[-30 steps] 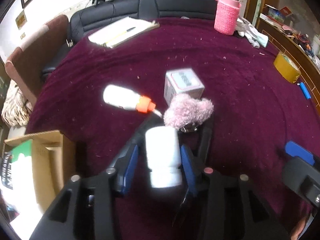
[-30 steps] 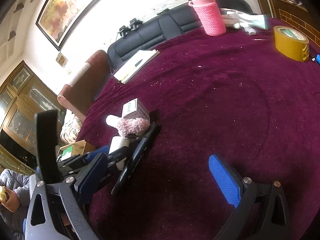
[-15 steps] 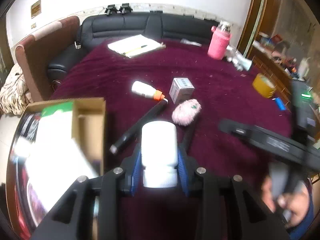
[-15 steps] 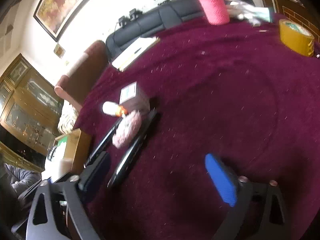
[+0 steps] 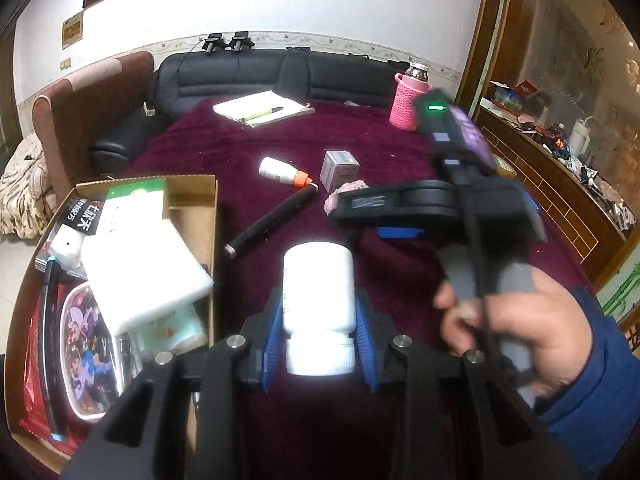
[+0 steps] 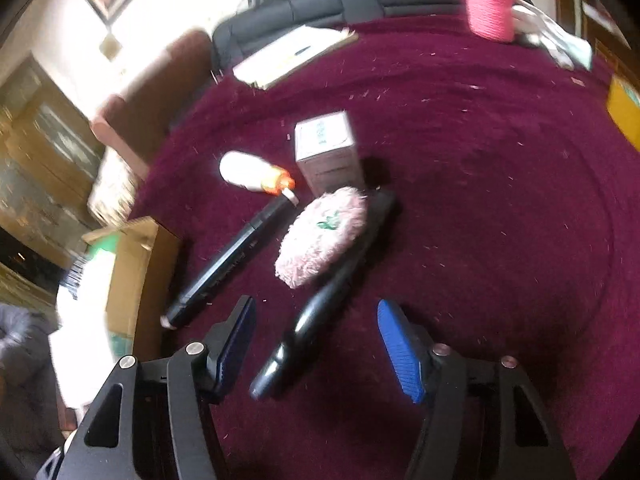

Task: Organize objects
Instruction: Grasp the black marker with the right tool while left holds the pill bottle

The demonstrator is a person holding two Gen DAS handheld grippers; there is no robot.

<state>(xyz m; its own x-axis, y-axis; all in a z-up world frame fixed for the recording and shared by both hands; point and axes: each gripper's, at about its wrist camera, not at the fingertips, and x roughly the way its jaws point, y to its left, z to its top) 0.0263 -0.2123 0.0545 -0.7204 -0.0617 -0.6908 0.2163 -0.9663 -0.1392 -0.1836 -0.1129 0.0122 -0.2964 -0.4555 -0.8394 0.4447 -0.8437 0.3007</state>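
Lifted clear of cloth: white bottle (image 5: 318,304), cap down, clamped in left gripper (image 5: 319,330); right gripper (image 6: 318,344) jaws apart

Left of the left gripper (image 5: 318,330), which clamps a white bottle (image 5: 318,300), the open cardboard box (image 5: 210,216) is nearly full. A bare strip of maroon cloth (image 6: 500,208) separates them. Ahead, a black marker (image 5: 272,218), glue bottle (image 5: 280,170) and small carton (image 5: 340,165) obstruct passage. The right gripper (image 6: 318,342) straddles a dark pen (image 6: 328,296), touching the pink puff (image 6: 324,236). Right is clear cloth.
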